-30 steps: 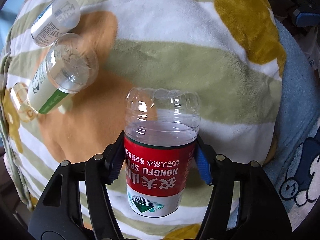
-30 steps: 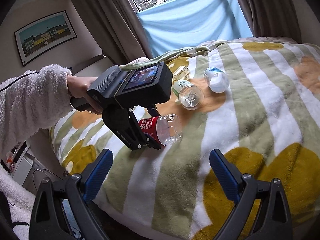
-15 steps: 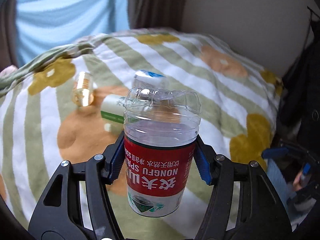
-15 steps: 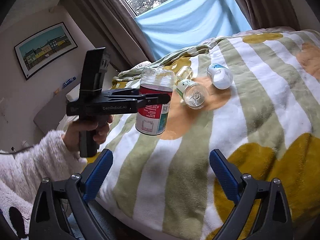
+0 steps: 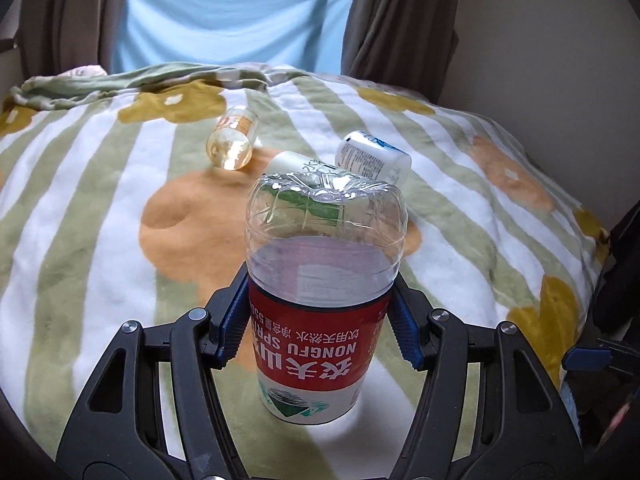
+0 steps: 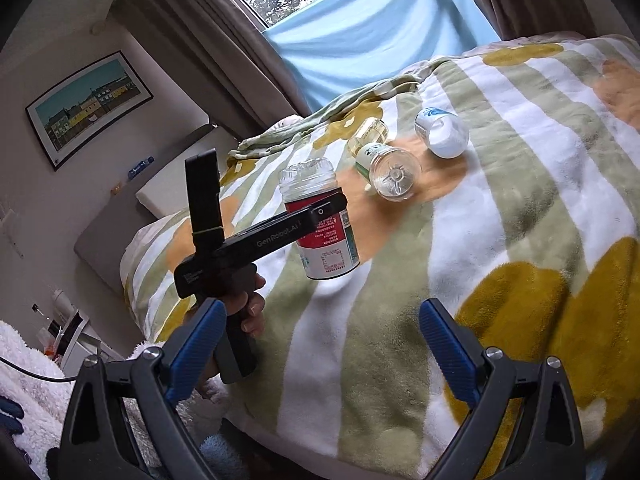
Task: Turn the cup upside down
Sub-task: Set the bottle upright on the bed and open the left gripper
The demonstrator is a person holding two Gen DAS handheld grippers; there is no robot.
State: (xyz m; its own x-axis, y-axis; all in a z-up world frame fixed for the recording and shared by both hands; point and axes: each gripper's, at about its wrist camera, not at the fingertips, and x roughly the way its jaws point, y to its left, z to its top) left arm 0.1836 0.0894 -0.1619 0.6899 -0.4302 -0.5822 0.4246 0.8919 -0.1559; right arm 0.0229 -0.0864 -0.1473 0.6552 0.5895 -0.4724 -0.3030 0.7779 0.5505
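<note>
The cup (image 5: 320,320) is a cut-off clear bottle with a red and white label. It stands base up and open end down, its label text inverted. My left gripper (image 5: 318,326) is shut on its labelled middle, blue pads (image 5: 230,320) pressing both sides. In the right wrist view the cup (image 6: 324,236) hangs slightly tilted just above the striped blanket (image 6: 500,240), and a hand holds the left gripper (image 6: 320,216) level. My right gripper (image 6: 320,344) stands open near the bed's front edge with nothing between its fingers.
Behind the cup, several others lie on their sides on the orange patch: an amber one (image 5: 234,138), a green-labelled one (image 5: 296,168) and a white one (image 5: 372,158). Curtains and a blue cloth (image 5: 224,12) back the bed. A white fluffy sleeve (image 6: 24,364) is at lower left.
The left gripper swung from pointing down at the blanket to level, turning the cup base-up, then sank toward the blanket. The right gripper stayed open and barely moved.
</note>
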